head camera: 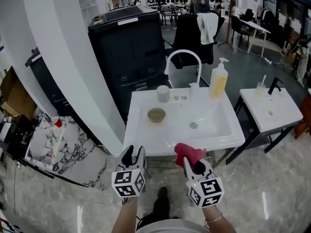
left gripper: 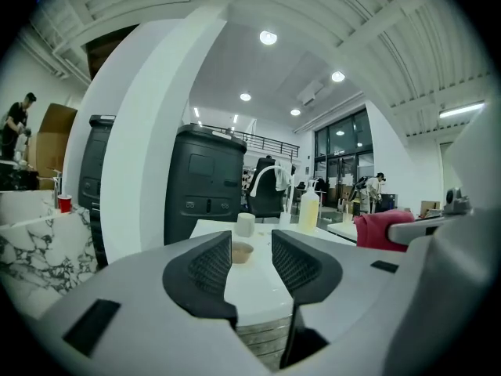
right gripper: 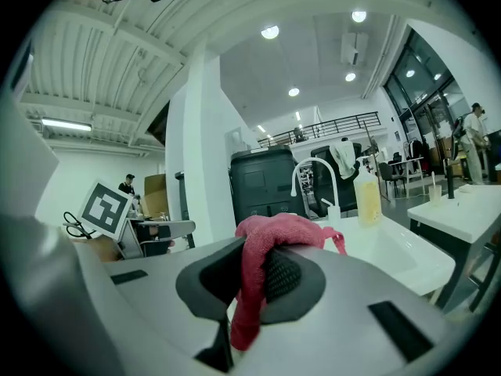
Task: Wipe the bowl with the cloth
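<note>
A small tan bowl (head camera: 156, 114) sits on the left part of the white sink counter (head camera: 146, 141); the left gripper view shows the bowl (left gripper: 241, 251) beyond the jaws. My left gripper (head camera: 133, 153) hangs in front of the counter's near edge, open (left gripper: 252, 261), with nothing between its fingers. To its right my right gripper (head camera: 192, 162) is shut on a red cloth (head camera: 188, 152). The cloth (right gripper: 270, 237) drapes over and between the right gripper's (right gripper: 252, 276) pads. Both grippers are short of the bowl.
A curved white faucet (head camera: 183, 57), a yellow soap bottle (head camera: 218, 80) and a white cup (head camera: 163, 93) stand at the counter's back. A basin with a drain (head camera: 194, 125) lies right of the bowl. A white pillar (head camera: 73, 57), black cabinet (head camera: 131, 47) and second sink (head camera: 272, 111) surround it.
</note>
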The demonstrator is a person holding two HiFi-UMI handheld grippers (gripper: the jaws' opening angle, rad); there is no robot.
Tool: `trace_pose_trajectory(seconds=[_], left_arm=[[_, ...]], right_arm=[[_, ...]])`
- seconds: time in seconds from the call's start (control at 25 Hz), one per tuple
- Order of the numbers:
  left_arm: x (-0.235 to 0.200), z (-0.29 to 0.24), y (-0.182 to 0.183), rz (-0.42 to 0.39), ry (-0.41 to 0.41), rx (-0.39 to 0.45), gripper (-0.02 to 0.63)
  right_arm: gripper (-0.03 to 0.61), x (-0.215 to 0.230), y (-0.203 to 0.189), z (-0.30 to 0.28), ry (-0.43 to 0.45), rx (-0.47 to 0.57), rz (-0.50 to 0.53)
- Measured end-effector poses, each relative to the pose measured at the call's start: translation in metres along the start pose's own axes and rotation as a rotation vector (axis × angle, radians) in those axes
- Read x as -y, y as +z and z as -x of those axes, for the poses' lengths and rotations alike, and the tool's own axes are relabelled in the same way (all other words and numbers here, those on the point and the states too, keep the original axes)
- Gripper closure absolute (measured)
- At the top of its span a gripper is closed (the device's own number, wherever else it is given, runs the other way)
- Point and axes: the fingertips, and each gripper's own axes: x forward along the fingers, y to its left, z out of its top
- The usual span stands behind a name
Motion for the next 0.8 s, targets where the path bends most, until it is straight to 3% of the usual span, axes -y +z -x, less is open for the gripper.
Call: trace_pose_trajectory(seconds=[0.36, 0.8], left_arm=[[-0.048, -0.102, 0.026, 0.006, -0.055, -0.004, 0.445], [-0.084, -0.193, 0.043, 0.005, -0.093, -0.049, 0.445]], right_arm=[[0.543, 0.028, 0.027, -0.103, -0.049, 0.001, -0.003], [0.543, 0.050, 0.051, -0.189, -0.091, 0.013, -0.009]])
